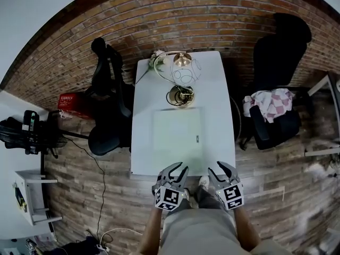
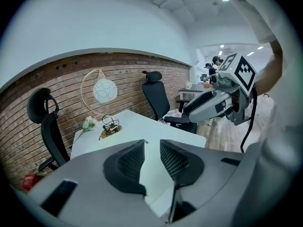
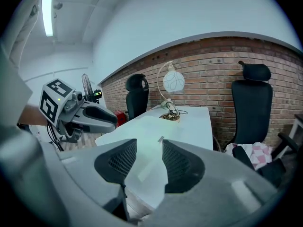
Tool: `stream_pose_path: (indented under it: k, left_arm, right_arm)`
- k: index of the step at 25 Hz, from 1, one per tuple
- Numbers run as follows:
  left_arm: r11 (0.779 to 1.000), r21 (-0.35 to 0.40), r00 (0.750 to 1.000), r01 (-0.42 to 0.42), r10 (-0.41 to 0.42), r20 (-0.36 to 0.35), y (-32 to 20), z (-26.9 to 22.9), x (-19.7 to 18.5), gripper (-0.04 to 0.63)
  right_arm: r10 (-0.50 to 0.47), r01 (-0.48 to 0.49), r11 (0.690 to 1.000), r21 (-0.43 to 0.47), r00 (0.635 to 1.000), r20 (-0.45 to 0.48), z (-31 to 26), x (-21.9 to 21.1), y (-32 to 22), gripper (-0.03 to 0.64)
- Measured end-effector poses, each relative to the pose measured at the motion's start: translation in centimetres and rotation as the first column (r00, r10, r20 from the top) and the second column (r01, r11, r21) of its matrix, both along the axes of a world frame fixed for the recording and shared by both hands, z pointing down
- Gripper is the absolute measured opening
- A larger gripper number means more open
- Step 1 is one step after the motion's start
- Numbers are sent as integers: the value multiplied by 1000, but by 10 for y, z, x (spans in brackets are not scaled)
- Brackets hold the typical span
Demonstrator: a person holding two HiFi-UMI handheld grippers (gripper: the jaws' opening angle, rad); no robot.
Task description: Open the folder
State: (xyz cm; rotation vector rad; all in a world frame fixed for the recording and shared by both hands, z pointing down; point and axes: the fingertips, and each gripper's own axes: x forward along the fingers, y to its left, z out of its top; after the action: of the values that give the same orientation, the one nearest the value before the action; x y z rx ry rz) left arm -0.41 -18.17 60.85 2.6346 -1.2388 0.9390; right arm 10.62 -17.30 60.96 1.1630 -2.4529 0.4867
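The left gripper and right gripper are held at the table's near edge, jaws partly open, nothing gripped. The folder is seen lying flat and closed, just short of the lamp.

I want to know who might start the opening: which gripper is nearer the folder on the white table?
Left. The left gripper hangs just before the near edge of the folder, jaws apart. The right gripper sits out past its near right corner.
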Motion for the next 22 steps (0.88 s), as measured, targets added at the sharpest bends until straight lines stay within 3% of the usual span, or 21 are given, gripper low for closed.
stream_pose_path:
  k: [12,22]
  left_arm:
    - [993,-62,991,-97,103,91,8,40,20,133]
    - [978,-103,964,-183,199,176,19,69,31,158]
  right_arm:
    - [0,-2,998,-69,1000,-24,35,8,8,172]
    - [6,-9,995,-100,1000,-25,54,5,14,172]
